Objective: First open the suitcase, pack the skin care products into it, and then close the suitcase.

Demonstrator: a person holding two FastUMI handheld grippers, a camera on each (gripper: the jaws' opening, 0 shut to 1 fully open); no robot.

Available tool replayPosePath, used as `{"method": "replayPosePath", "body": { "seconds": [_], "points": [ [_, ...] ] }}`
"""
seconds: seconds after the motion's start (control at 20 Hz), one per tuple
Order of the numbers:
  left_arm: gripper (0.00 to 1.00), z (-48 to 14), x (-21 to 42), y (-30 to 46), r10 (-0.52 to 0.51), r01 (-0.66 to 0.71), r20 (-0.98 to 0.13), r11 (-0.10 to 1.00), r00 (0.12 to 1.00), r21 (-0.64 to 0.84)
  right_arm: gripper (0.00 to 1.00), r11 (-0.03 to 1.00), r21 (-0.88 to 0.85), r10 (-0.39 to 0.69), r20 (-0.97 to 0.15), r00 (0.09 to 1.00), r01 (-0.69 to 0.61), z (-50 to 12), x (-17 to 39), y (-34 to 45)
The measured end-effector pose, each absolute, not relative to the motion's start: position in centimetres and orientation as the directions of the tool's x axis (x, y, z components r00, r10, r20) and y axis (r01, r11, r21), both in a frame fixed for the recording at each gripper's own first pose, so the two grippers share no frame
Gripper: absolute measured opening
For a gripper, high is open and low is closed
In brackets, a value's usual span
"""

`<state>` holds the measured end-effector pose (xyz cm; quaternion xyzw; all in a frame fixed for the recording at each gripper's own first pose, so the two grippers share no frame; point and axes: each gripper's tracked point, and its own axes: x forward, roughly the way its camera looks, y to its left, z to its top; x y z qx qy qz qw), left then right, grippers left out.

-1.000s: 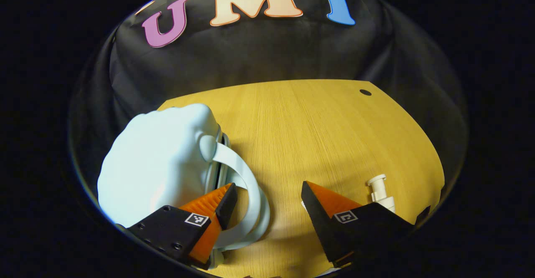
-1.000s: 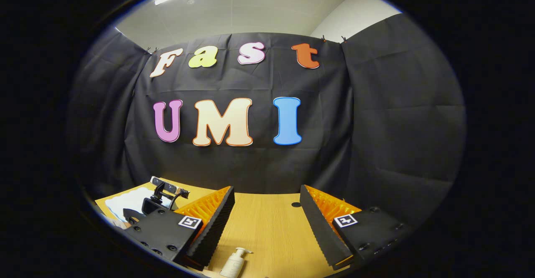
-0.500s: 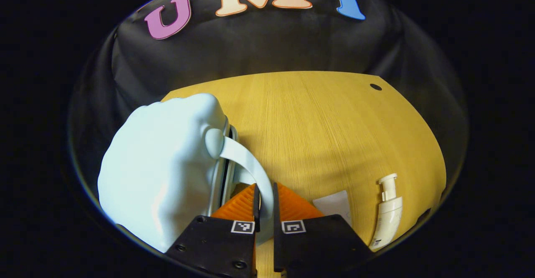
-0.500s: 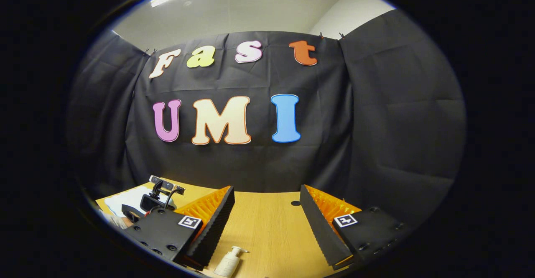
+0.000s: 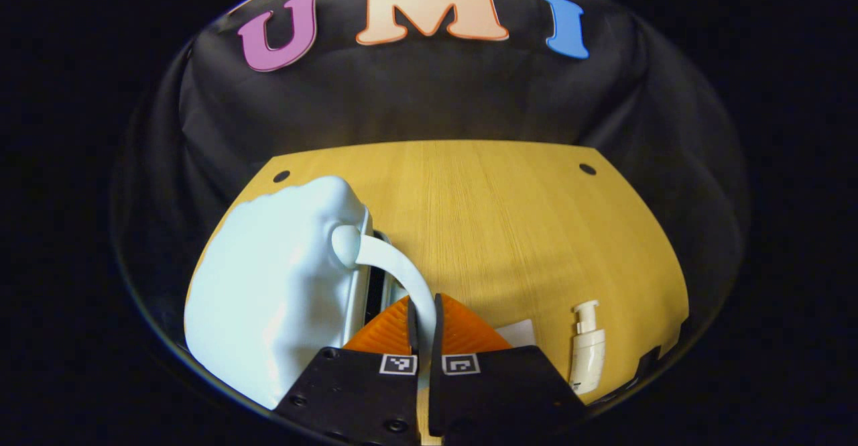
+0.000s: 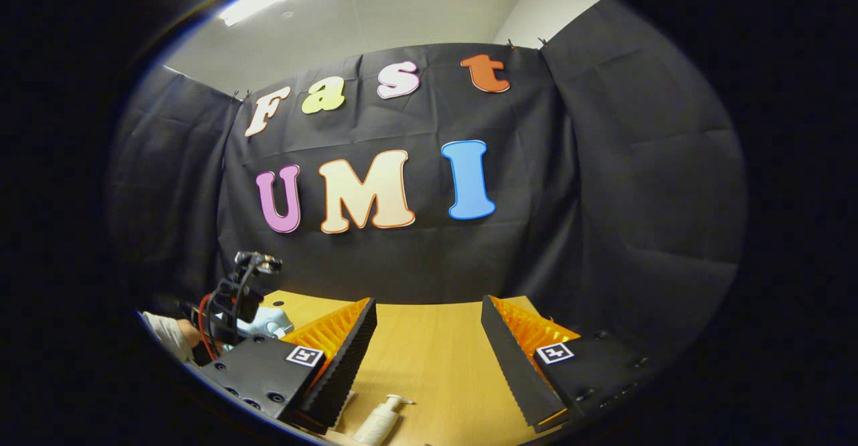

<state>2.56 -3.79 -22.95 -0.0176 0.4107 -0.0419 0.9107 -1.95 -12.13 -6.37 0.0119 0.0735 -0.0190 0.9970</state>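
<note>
The left gripper view looks down on the pale blue suitcase point(image 5: 268, 285) standing on the desk point(image 5: 496, 225), where the left hand-held gripper point(image 5: 423, 312) has its two fingers pinched together on the curved handle point(image 5: 402, 271); a white pump bottle point(image 5: 587, 357) and a flat white sachet point(image 5: 517, 332) lie on the desk off to its right. The right gripper view faces the booth wall, level. There the right hand-held gripper point(image 6: 429, 339) hangs above the desk, spread wide with nothing between its fingers, the pump bottle lying just below them.
</note>
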Motion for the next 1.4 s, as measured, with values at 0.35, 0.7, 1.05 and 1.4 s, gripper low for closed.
{"method": "replayPosePath", "body": {
  "seconds": [0.35, 0.7, 1.05, 1.4],
  "points": [
    [0.0, -14.8, 3.6, 3.4, -0.109, 0.059, -0.658, 0.993, 0.745, -0.098, 0.99, 0.999, 0.03, -0.008, -0.109, 0.994, 0.011, -5.8, 0.2, -5.6],
    [0.0, -11.1, 4.7, 12.4, -0.081, 0.044, -0.582, 0.996, 0.809, -0.078, 0.99, 1.0, 0.017, 0.017, -0.079, 0.997, -0.016, -5.3, 1.6, 2.0],
    [0.0, -10.7, 6.9, 24.6, 0.027, -0.023, -0.55, 1.0, 0.835, 0.014, 0.99, 1.0, 0.002, 0.004, -0.086, 0.996, -0.003, -6.5, 1.9, 8.5],
    [0.0, -15.0, 7.8, 39.8, 0.21, -0.183, -0.584, 0.977, 0.784, 0.106, 0.98, 0.999, -0.046, -0.009, -0.115, 0.993, 0.004, -7.8, 1.9, 12.9]
  ]
}}
